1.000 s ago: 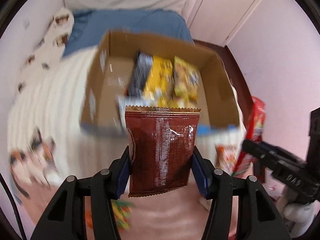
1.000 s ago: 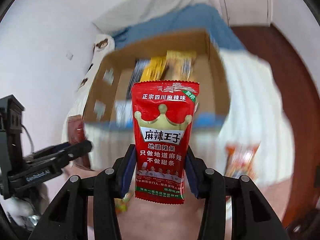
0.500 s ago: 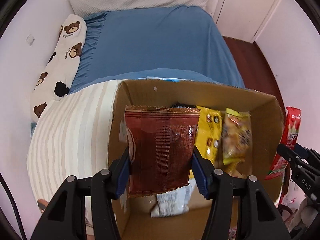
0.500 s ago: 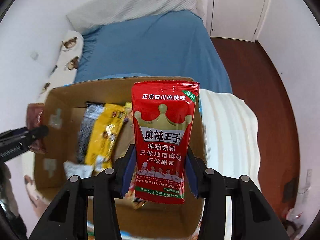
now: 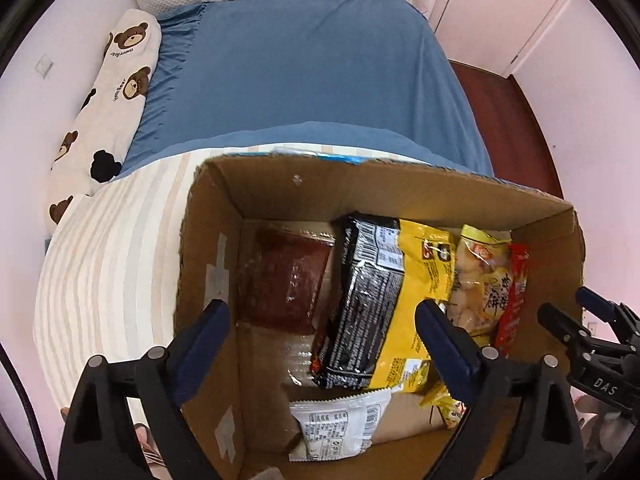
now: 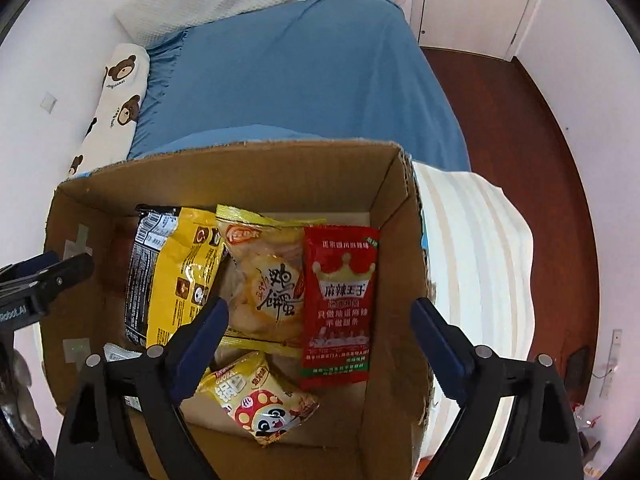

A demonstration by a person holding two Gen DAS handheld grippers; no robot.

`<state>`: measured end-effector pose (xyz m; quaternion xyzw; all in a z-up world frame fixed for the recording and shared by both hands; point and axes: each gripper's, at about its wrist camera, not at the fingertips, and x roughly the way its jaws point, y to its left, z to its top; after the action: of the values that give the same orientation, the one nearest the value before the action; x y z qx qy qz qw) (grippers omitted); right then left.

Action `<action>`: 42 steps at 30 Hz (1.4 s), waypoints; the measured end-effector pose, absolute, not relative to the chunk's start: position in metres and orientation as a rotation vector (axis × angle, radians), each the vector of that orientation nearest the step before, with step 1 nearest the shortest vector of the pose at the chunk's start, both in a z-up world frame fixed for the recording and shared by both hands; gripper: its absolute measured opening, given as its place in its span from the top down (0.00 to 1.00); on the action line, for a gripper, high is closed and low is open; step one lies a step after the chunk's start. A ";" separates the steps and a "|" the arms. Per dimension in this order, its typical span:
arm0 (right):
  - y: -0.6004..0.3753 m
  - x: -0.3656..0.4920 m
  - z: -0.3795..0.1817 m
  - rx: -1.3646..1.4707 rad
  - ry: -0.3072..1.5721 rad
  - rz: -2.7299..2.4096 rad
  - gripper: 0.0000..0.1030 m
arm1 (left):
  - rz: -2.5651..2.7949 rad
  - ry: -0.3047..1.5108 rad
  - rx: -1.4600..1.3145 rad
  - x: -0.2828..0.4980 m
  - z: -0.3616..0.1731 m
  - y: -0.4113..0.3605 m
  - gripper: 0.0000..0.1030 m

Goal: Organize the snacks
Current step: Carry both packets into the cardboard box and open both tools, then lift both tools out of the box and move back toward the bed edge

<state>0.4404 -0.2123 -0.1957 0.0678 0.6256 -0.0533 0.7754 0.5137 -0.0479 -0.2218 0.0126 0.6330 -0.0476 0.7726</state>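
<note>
Both grippers hang over the cardboard box (image 5: 400, 192), pointing steeply down into it, and their jaws are opening with nothing between the pads: the left gripper (image 5: 320, 344) stands wide above the box's left half, the right gripper (image 6: 320, 340) wide above its right half. The brown packet (image 5: 290, 280) lies flat on the box floor at about ten o'clock from the left gripper, blurred; the red spicy-strip packet (image 6: 340, 304) lies just beside the right wall, at about one o'clock from the right gripper. Both look to be light, soft foil pouches, probably slick, so I judge the crimped top or bottom seam the safest place to pinch (the bellies would crush or slide). Between them sit a black-and-yellow noodle pack (image 5: 384, 300) leaning on its edge, a yellow cracker bag (image 6: 268, 276) touching the red packet's left edge, a small mushroom-print bag (image 6: 260, 396) at six o'clock and a white sachet (image 5: 340, 424) beside it. The crackers seem fragile. The box walls are the main obstacle: tall, close to both outer fingers, and liable to catch a jaw when lifting out. The box rests on a striped blanket (image 5: 112, 248) over a blue bed (image 5: 304, 72), with a bear pillow (image 5: 108, 92) at the wall.
</note>
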 end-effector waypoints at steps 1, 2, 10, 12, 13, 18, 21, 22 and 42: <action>-0.212 0.438 -0.196 0.151 1.352 -0.118 0.08 | -0.101 1.366 0.031 0.512 -0.221 -0.049 0.08; -0.212 0.435 -0.196 0.157 1.351 -0.115 0.08 | -0.102 1.357 0.037 0.507 -0.219 -0.051 0.08; -0.207 0.401 -0.187 0.173 1.321 -0.108 0.05 | -0.114 1.286 0.015 0.462 -0.202 -0.055 0.08; -0.205 0.390 -0.182 0.176 1.306 -0.110 0.05 | -0.115 1.270 0.014 0.449 -0.198 -0.056 0.08; -0.204 0.386 -0.180 0.176 1.299 -0.110 0.05 | -0.113 1.259 0.014 0.443 -0.195 -0.057 0.08; -0.195 0.359 -0.161 0.146 1.242 -0.107 0.05 | -0.104 1.181 0.020 0.414 -0.175 -0.058 0.08; -0.190 0.341 -0.145 0.134 1.203 -0.098 0.05 | -0.098 1.127 0.027 0.395 -0.160 -0.059 0.08; -0.188 0.336 -0.141 0.131 1.190 -0.095 0.05 | -0.099 1.113 0.030 0.389 -0.155 -0.060 0.08; -0.160 0.219 -0.062 0.092 0.975 -0.071 0.04 | -0.110 0.935 0.068 0.265 -0.100 -0.066 0.08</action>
<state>0.2194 -0.1605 -0.0617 0.0440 0.4682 -0.0342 0.8819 0.2649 -0.0655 -0.0996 0.0329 0.4503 -0.0529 0.8907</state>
